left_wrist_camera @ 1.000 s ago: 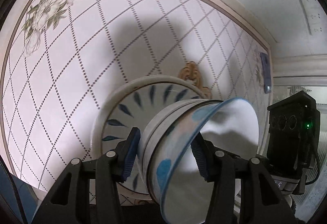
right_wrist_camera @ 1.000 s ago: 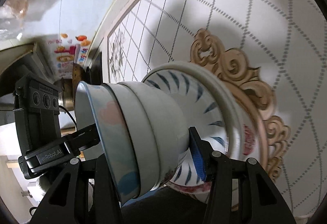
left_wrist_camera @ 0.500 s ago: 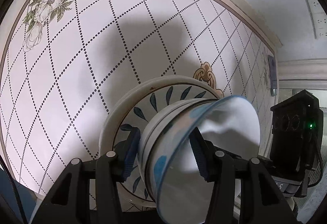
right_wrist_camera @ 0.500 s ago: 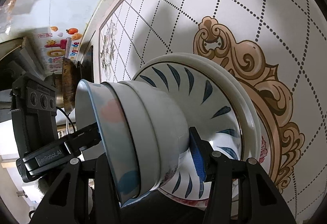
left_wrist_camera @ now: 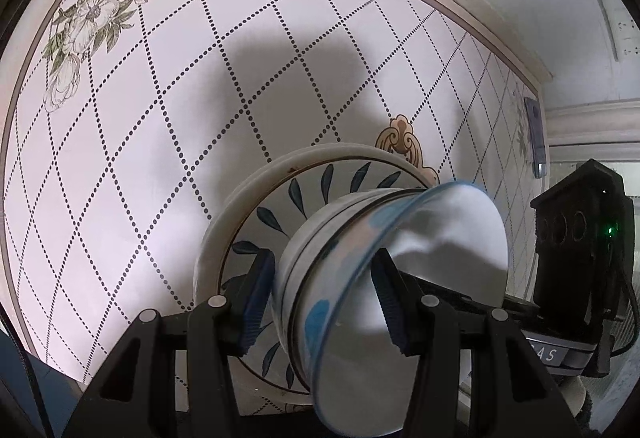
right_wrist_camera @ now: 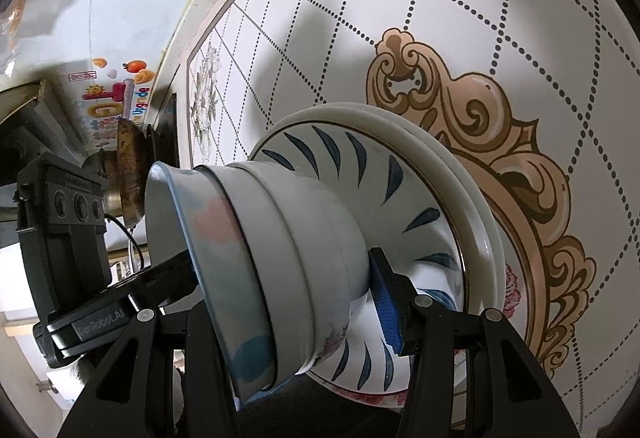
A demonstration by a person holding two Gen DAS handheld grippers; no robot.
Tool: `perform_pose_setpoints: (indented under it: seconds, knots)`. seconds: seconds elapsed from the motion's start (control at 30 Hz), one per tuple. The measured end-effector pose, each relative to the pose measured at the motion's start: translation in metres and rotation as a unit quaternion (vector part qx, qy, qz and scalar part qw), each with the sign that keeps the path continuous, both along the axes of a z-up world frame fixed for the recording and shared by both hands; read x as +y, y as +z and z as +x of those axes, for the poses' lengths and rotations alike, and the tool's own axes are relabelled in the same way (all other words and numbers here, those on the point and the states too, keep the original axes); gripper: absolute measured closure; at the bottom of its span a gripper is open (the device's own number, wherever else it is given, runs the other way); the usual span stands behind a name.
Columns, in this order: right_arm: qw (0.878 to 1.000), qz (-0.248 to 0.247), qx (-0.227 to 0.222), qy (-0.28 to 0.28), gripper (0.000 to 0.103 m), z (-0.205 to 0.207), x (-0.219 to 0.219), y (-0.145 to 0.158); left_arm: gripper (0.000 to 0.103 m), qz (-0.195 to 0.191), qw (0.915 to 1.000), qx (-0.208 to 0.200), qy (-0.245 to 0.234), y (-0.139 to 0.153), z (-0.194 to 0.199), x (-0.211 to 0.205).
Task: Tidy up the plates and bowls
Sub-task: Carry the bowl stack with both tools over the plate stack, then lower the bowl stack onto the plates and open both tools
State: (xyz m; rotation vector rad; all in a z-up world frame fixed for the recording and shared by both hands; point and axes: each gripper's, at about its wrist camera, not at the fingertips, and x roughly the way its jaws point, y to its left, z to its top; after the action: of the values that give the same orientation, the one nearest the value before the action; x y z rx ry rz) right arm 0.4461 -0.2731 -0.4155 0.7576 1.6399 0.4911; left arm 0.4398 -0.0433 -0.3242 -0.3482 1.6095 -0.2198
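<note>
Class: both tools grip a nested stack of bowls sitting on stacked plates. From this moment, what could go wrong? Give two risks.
1. The left tool and right tool each pinch the bowl stack from the side; uneven pulling could separate the nested bowls.
2. The bowl stack sits on the leaf-pattern plate; dragging it could shift the plates beneath.

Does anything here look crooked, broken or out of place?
Nothing looks broken or spilled. The nested bowls sit squarely on the blue-leaf plate, with the left gripper and right gripper clamping opposite sides.
</note>
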Motion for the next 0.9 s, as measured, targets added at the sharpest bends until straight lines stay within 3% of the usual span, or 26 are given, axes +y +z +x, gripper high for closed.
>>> perform_pose_setpoints:
  seconds: [0.2,0.37,0.6,0.9]
  knots:
    - [1.0,-0.018,-0.01,-0.004,0.05,0.0,-0.004,0.011,0.055,0.026,0.9994,-0.019,-0.01,0.01,-0.001,0.002]
    - [0.997,-0.057,-0.046,-0.001,0.049,-0.001,-0.012,0.044,0.055,0.062,0.9955,-0.065,-0.029,0.039,-0.009,0.004]
    - [0.983,-0.152,-0.103,0.011,0.021,-0.018,-0.014,0.101,0.055,0.097,0.9867,-0.123,-0.044,0.081,-0.023,0.01]
    - [0.96,-0.23,-0.158,-0.014,0.011,-0.056,-0.004,0.162,0.053,0.101,0.9789,-0.167,-0.06,0.116,-0.051,0.021]
